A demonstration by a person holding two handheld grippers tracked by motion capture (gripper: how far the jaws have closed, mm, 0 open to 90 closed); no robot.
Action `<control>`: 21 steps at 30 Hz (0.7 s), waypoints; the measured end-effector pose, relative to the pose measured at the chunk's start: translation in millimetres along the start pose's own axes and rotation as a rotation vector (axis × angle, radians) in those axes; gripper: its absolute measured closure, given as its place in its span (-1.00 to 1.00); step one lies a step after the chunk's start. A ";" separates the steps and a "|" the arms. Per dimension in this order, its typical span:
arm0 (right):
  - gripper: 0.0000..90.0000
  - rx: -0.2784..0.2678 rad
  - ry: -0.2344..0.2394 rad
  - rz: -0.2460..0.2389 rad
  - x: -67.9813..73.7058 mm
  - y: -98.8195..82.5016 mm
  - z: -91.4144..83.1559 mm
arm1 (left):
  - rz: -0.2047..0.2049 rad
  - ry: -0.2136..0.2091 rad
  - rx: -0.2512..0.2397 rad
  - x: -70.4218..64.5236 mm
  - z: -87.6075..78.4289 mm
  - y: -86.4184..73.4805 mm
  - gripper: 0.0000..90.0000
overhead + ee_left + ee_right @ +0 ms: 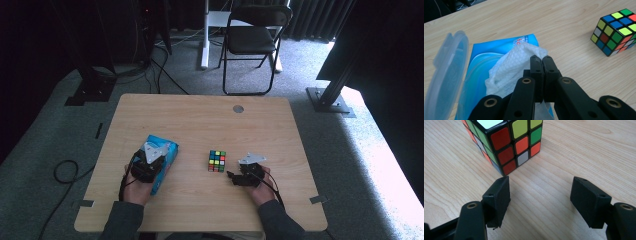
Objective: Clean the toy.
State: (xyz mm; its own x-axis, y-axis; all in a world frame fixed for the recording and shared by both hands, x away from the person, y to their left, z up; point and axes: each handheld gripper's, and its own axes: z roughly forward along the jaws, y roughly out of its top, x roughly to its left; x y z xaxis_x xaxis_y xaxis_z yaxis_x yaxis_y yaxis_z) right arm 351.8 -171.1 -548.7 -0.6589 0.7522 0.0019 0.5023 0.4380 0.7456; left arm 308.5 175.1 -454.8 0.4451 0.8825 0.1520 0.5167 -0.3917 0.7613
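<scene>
In the high view, the left gripper (pixel 156 159) is held over a blue wet-wipe pack (pixel 162 150) lying on the left half of the wooden surface (pixel 200 120). The right gripper (pixel 231 176) is rested low on the surface just beside a Rubik's cube (pixel 217 161), its tips pointed toward the cube without contact. The cube is placed near the middle of the surface, well apart from the pack. Bare wood is left between pack and cube, and a wide bare stretch runs to the far edge, where a small round grommet (pixel 238 108) is set. A folding chair (pixel 252 40) is seen on the carpet beyond the surface.

In the left gripper view, the left gripper (pixel 542 60) is seen with its jaws pressed together on a white wet wipe (pixel 509 67), which is drawn up out of the pack's (pixel 499 46) opening. The translucent lid (pixel 447 75) is flipped open and stands at the left. The cube (pixel 616 31) is seen at the upper right, apart from the pack.

In the right gripper view, the right gripper (pixel 540 191) is seen with its jaws spread wide and nothing between them but bare wood (pixel 579 147). The cube (pixel 506 142) stands just ahead of the left-hand jaw, close to it but not touched.
</scene>
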 end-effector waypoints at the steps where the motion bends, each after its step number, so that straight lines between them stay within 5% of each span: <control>1: -0.29 0.000 0.000 0.000 0.0 0.0 0.0 | 0.005 -0.001 0.001 -0.9 0.3 0.5 0.97; 21: -0.30 0.000 0.001 0.001 0.2 0.0 0.1 | 0.039 -0.059 -0.008 -24.3 15.8 18.6 0.97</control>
State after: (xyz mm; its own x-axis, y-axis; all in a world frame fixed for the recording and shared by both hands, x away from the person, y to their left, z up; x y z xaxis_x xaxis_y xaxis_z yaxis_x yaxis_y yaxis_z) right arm 351.8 -170.9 -548.8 -0.6592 0.7520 0.0035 0.5029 0.4374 0.7455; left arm 318.9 142.3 -454.3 0.5077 0.8494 0.1445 0.4918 -0.4234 0.7608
